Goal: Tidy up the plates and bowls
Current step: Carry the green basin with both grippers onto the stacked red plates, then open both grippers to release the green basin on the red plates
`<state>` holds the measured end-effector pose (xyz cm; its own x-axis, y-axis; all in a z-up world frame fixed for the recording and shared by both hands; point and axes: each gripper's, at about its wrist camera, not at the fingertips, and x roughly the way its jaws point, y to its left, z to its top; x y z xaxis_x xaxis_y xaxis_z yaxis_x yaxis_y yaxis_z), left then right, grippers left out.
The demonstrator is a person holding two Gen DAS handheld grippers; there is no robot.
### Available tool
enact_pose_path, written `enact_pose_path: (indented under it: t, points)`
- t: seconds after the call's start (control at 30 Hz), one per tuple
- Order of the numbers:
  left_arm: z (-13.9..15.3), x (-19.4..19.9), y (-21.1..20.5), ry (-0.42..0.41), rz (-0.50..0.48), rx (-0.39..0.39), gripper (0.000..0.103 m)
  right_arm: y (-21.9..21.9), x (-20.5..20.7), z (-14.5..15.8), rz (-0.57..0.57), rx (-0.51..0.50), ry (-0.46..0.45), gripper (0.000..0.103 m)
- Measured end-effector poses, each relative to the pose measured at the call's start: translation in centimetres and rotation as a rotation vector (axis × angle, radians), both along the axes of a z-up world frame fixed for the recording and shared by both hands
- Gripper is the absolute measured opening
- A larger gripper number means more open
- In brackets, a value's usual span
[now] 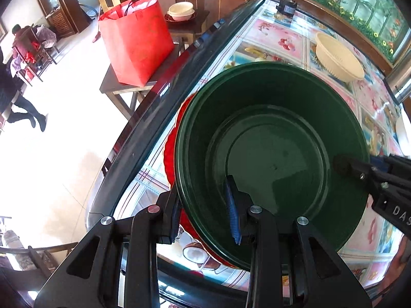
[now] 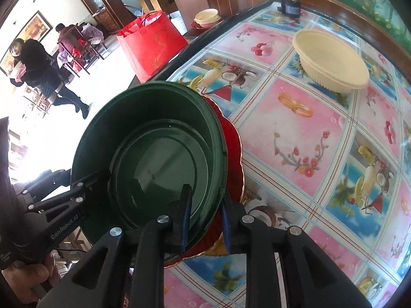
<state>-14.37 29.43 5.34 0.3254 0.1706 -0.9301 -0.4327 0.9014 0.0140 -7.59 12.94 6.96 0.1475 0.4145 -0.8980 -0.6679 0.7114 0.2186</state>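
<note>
Both grippers, left (image 1: 205,213) and right (image 2: 204,224), clamp green bowl (image 1: 269,154) rim at frame centre; uneven pull could tip it off red plate (image 2: 232,159)

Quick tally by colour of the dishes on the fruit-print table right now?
Green bowl: 1, straddled by the left gripper and right gripper
Red plate: 1
Cream bowl: 1
Total: 3

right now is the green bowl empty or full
Empty. The green bowl shows a bare dark floor with nothing in it in both views; it sits over a red plate, both grippers straddling its rim.
</note>
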Motion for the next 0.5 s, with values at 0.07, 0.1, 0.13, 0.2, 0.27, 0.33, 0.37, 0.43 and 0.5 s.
enact_pose_path:
  t: [0.07,0.1,0.13,0.2,0.27,0.33,0.37,0.43,0.5]
  points:
    - [0.0,-0.1,0.0,-0.005,-0.005,0.002,0.031,0.3,-0.2,0.1,0.01,-0.011,-0.012,0.025]
    - [0.0,-0.1,0.0,-0.007,-0.007,0.007,0.031,0.3,-0.4,0.3,0.013,-0.013,-0.021,0.034]
    - [0.1,-0.2,0.0,-0.01,-0.006,0.01,0.031,0.3,-0.5,0.4,0.013,-0.014,-0.026,0.045]
    - [0.5,-0.3,0.2,-0.015,-0.003,0.011,0.031,0.0,-0.4,0.8,0.01,-0.002,-0.032,0.051]
    - [1.1,-0.4,0.4,-0.027,0.001,0.02,0.031,-0.4,-0.3,1.3,-0.001,0.009,-0.034,0.051]
    - [2.0,-0.6,0.5,-0.042,0.005,0.047,0.033,-0.8,-0.4,2.0,-0.011,0.044,-0.028,0.051]
    - [2.6,-0.7,0.6,-0.054,0.008,0.059,0.039,-0.8,-0.6,2.3,-0.01,0.055,-0.028,0.051]
    - [3.4,-0.8,0.6,-0.074,0.012,0.064,0.049,-0.4,-0.9,2.4,0.012,0.053,-0.035,0.051]
    - [4.5,-0.6,0.4,-0.094,0.012,0.082,0.052,0.0,-0.9,2.0,0.027,0.036,-0.023,0.051]
